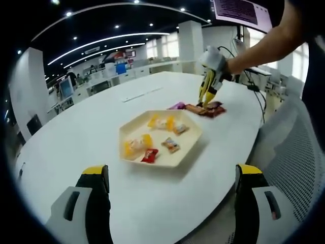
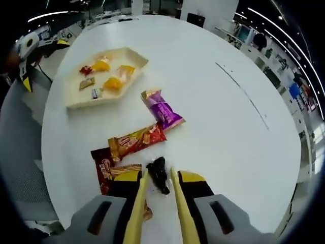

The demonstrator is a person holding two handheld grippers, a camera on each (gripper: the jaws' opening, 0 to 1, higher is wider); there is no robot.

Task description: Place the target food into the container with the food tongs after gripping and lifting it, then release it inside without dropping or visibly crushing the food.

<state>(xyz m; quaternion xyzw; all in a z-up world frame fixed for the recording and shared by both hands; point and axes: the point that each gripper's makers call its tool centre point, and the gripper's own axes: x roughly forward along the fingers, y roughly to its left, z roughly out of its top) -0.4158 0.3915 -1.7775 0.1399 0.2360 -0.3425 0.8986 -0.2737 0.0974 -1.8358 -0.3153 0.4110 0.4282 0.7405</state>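
In the right gripper view, the right gripper (image 2: 158,190) holds yellow food tongs (image 2: 138,208) whose two arms rise from the bottom centre of the frame. The tong tips stand apart, one on each side of a small dark sweet (image 2: 158,174) lying on the white table (image 2: 228,127) — not yet clamped. The sweet's long axis runs roughly along the tongs' line, tilting toward lower right. Left of it lie an orange packet (image 2: 136,141) and a dark red packet (image 2: 105,163); a purple packet (image 2: 162,111) lies above.

The tray (image 2: 76,99) sits at upper left, well apart from the sweet, and holds several wrapped sweets.

In the left gripper view, the left gripper (image 1: 171,178) has its jaws open — empty, near the tray (image 1: 127,133). The right gripper is the nearer to the sweet.
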